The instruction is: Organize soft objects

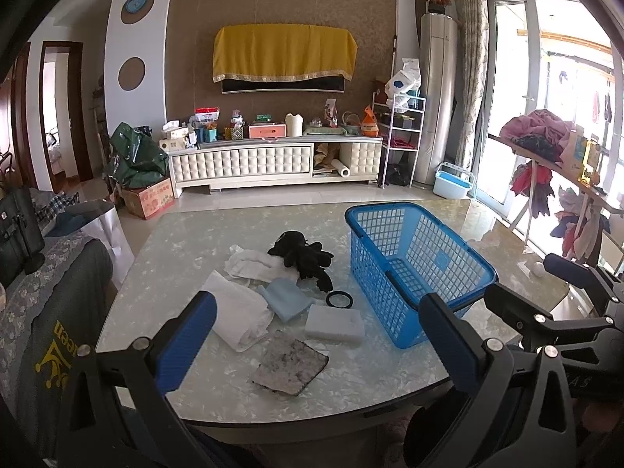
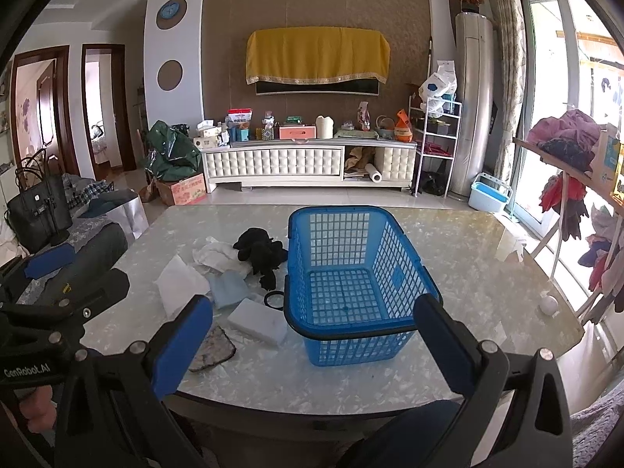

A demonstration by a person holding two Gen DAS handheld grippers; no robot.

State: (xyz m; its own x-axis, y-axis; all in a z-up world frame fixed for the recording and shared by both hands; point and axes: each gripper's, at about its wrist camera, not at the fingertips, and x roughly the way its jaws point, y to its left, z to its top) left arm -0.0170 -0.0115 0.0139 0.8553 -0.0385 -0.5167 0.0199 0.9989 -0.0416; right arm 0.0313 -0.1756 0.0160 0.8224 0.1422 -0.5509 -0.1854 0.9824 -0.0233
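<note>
Both my left gripper [image 1: 316,347] and right gripper [image 2: 312,347] gape wide, empty. Ahead of my right one sits the blue plastic lattice basket [image 2: 351,273]; left of it lie a fuzzy black glove [image 2: 261,251], crumpled white cloths [image 1: 238,308], and a white foam block [image 1: 335,325].

Sunlit lounge, cream cabinet [image 2: 273,163]

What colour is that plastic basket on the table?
The basket is bright blue, with a dark rim; clearest in the right wrist view.
</note>
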